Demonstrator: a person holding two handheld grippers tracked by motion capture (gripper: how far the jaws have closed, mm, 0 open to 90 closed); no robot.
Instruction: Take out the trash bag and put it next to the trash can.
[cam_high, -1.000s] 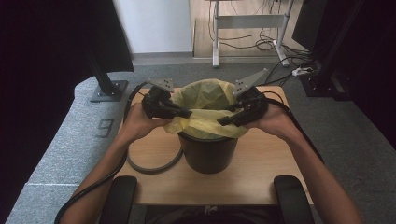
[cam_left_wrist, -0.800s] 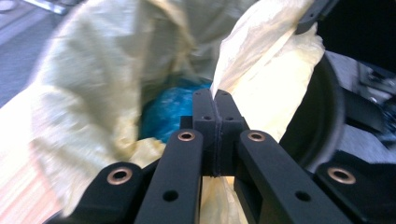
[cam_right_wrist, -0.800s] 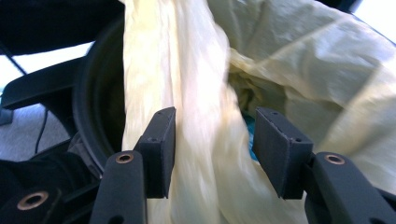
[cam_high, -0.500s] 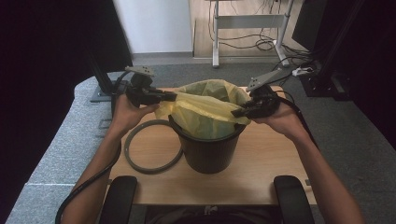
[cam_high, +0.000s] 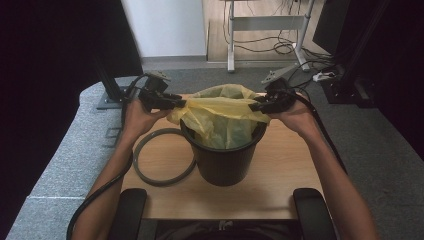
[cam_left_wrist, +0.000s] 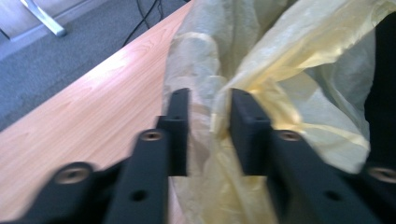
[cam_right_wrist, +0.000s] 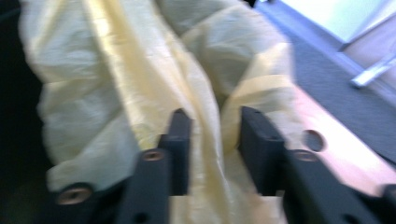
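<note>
A black bin (cam_high: 225, 160) stands mid-table, lined with a thin yellow bag (cam_high: 220, 107). The bag's mouth is pulled wide to both sides over the rim. My left gripper (cam_high: 175, 104) is at the bag's left edge and my right gripper (cam_high: 255, 106) at its right edge. In the left gripper view the jaws (cam_left_wrist: 210, 130) stand apart, with loose bag film (cam_left_wrist: 289, 70) between them and not pinched. The right gripper (cam_right_wrist: 215, 144) looks the same, with folds of the bag (cam_right_wrist: 116, 70) in the gap. Both pairs of jaws have just been opening.
A grey ring (cam_high: 145, 160) lies flat on the wooden table (cam_high: 280, 175) left of the bin. Black armrests (cam_high: 127, 210) flank the near edge. A monitor stand (cam_high: 107, 95) sits at the back left. Desk legs and cables lie on the floor beyond.
Both hands moved outward and away from me, spreading the bag's mouth wider across the bin. The left hand shifted further left, off the bin's rim.
</note>
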